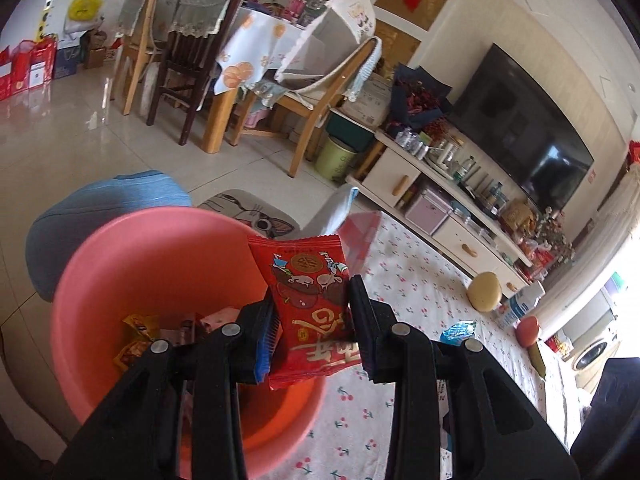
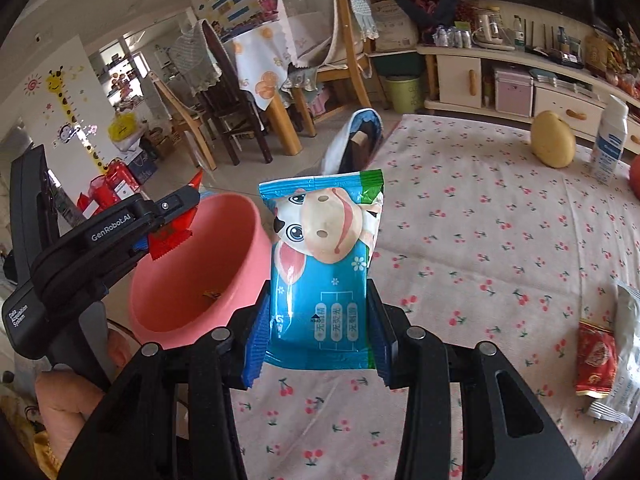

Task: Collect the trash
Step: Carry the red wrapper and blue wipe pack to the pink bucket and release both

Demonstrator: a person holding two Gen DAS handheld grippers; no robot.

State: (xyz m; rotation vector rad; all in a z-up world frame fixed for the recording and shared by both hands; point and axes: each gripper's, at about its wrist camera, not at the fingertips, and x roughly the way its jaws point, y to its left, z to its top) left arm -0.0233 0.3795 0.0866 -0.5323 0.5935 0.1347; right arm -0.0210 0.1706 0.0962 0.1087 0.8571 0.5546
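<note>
The left gripper (image 1: 312, 312) was clamped on a red wrapper (image 1: 308, 300) over the pink bin (image 1: 120, 264) beside the worktop's edge; the right gripper (image 2: 320, 320) pinched a blue packet (image 2: 324, 272) short of it. Best to release each only once above the bin's mouth.

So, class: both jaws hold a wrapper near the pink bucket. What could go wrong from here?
1. The right gripper holds the blue wrapper over the cloth, short of the pink bucket; released now, it would likely miss.
2. The left gripper holds the red wrapper near the rim; it could fall outside.
3. Both grippers converge on the bucket and might bump.
</note>
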